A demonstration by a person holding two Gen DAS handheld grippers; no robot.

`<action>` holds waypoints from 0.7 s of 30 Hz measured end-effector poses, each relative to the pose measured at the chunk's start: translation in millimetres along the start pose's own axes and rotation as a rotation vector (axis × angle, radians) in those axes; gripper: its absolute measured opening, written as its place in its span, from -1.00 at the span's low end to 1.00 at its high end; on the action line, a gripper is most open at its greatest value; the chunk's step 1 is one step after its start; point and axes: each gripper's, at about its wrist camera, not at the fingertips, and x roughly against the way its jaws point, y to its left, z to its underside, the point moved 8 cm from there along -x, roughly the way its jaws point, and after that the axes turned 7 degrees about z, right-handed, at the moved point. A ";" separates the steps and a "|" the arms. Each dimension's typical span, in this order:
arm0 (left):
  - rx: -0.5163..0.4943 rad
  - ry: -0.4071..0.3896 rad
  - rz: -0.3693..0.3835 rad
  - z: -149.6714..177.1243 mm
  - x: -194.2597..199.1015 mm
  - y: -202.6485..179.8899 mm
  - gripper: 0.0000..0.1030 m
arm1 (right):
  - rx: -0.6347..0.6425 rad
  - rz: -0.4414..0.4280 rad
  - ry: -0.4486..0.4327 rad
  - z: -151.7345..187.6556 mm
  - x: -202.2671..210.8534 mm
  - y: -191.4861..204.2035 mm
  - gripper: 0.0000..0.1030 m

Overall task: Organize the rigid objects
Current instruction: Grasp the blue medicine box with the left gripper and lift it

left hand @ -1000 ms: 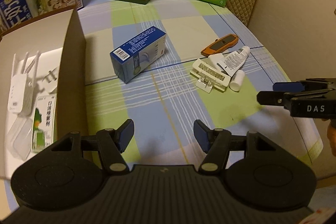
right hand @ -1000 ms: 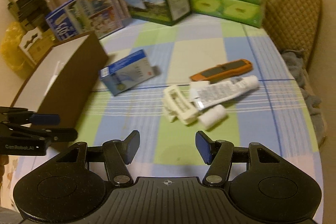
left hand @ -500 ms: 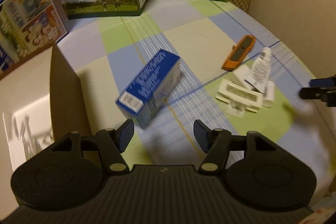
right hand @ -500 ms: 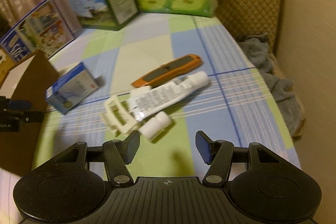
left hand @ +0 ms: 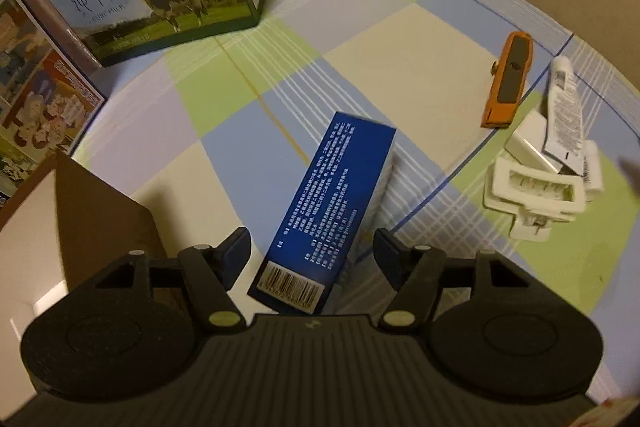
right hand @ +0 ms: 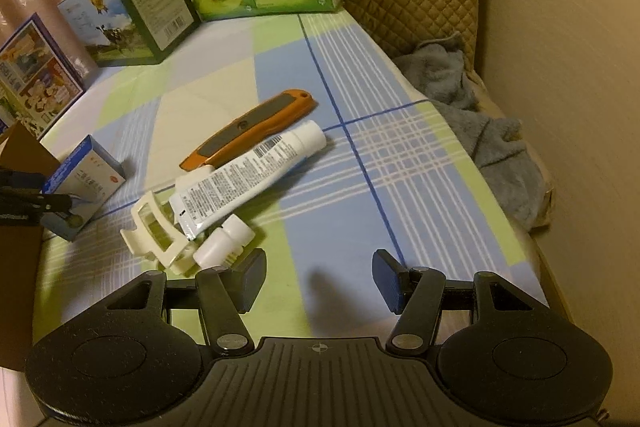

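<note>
I've brought my left gripper [left hand: 310,253] down over the blue box [left hand: 332,203] on the table; its jaws just widened and now straddle the near end, apparently not touching. My right gripper [right hand: 318,281] hangs open, empty, beside the small white bottle [right hand: 224,243].

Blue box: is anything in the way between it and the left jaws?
Nothing visible is. The blue box lies on the tablecloth with its barcode end already between the open jaws of the left gripper, which have just been opening. The pads do not touch it yet.
</note>
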 end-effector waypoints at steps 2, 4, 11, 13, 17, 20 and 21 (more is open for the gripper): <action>0.018 0.005 0.020 1.4 -3.0 -0.3 0.13 | 0.015 -0.012 -0.003 0.4 -1.3 2.6 0.09; 0.041 0.007 0.041 4.9 -2.6 -2.0 -0.21 | 0.041 -0.030 -0.008 0.6 -3.0 8.1 0.09; 0.185 0.028 0.047 26.7 11.8 -11.7 -0.34 | 0.203 -0.115 -0.028 3.5 -12.6 38.9 0.09; 0.248 0.045 0.048 36.8 16.1 -14.8 -0.34 | 0.275 -0.136 -0.040 4.7 -16.0 48.3 0.09; 0.371 0.065 0.044 58.9 26.6 -25.1 -0.33 | 0.428 -0.173 -0.059 8.2 -25.8 64.9 0.09; 0.430 0.069 0.073 72.1 34.6 -36.1 -0.33 | 0.530 -0.188 -0.063 10.7 -34.9 72.9 0.09; 0.438 0.070 0.078 75.1 36.0 -38.6 -0.32 | 0.559 -0.189 -0.063 11.2 -38.5 74.8 0.09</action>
